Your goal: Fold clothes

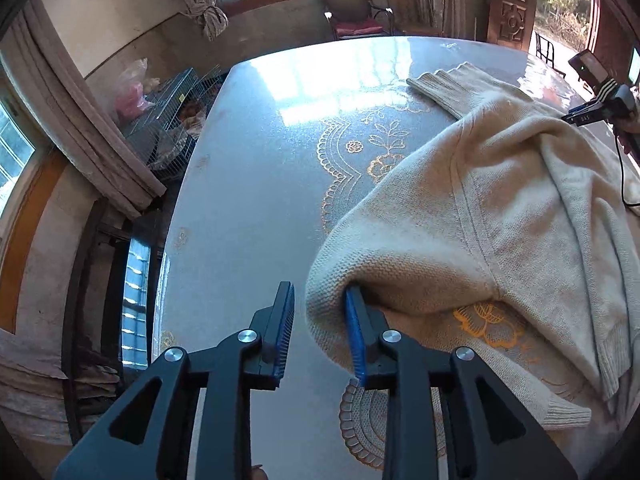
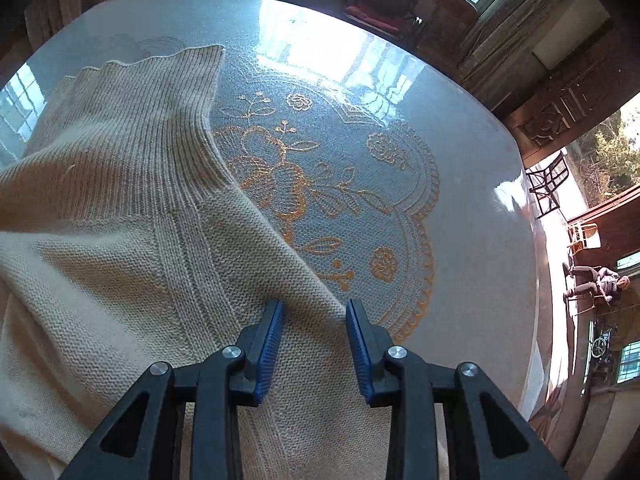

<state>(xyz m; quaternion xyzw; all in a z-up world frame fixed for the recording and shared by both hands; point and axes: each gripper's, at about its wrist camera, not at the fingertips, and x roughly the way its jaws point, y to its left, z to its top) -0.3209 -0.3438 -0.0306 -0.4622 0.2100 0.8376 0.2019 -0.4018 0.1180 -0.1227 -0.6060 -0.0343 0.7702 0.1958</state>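
Right now the cream knit sweater [image 1: 500, 200] lies rumpled on the right half of the tabletop [image 1: 248, 184], its ribbed hem [image 2: 152, 92] stretched toward the far side and a cuffed sleeve [image 1: 568, 414] trailing at the near right edge, so its long axis runs near to far. My left tool [image 1: 320, 328] stands wide, and its right finger is tucked under a lifted bulge of knit at the sweater's near left corner, while the left finger sits over bare tabletop; nothing is pinched. My right tool [image 2: 314, 338] is also wide, hovering over the sweater's right edge where the cloth meets the gold flower pattern [image 2: 304, 200]. Each tool has cloth right at its fingers, the left one closer to a grip. Nothing else sits on the tabletop nearby; a wire cage [image 1: 176, 120] and chair [image 1: 356, 12] stand well beyond it.
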